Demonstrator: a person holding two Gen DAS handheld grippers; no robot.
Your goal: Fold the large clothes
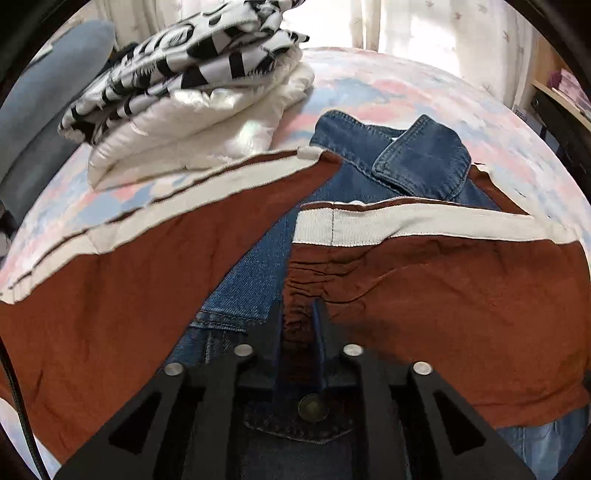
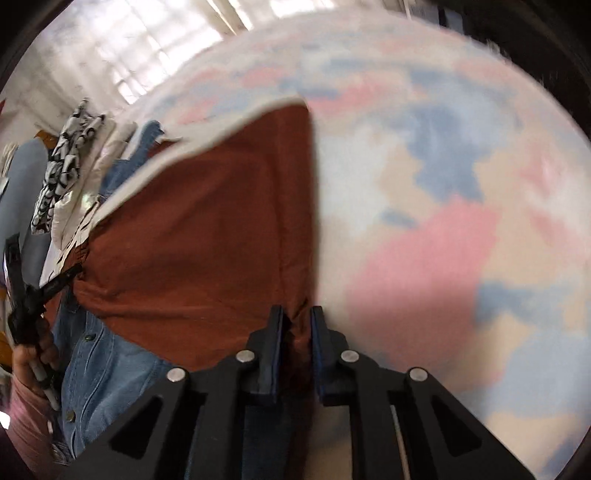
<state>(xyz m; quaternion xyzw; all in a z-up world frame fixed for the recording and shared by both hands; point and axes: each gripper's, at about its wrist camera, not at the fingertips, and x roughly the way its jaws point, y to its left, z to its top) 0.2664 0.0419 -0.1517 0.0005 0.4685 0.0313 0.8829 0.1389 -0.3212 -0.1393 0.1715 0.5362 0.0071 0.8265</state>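
Observation:
A rust-brown garment (image 1: 443, 317) with a cream ribbed band (image 1: 424, 225) lies spread over a blue denim jacket (image 1: 417, 155) on the bed. My left gripper (image 1: 299, 325) is shut on a bunched fold of the brown cloth, near the gap where the denim shows. In the right wrist view the brown garment (image 2: 207, 236) fills the left half. My right gripper (image 2: 297, 332) is shut on its right-hand edge, with cloth pinched between the pads. The denim jacket (image 2: 92, 369) shows below the brown cloth at the lower left.
A folded stack of black-and-white patterned and white clothes (image 1: 192, 85) sits at the far left of the bed. The pastel patchwork bedspread (image 2: 443, 221) stretches to the right. A hand (image 2: 29, 354) holds the other gripper at the left edge. Curtains (image 1: 424, 26) hang behind.

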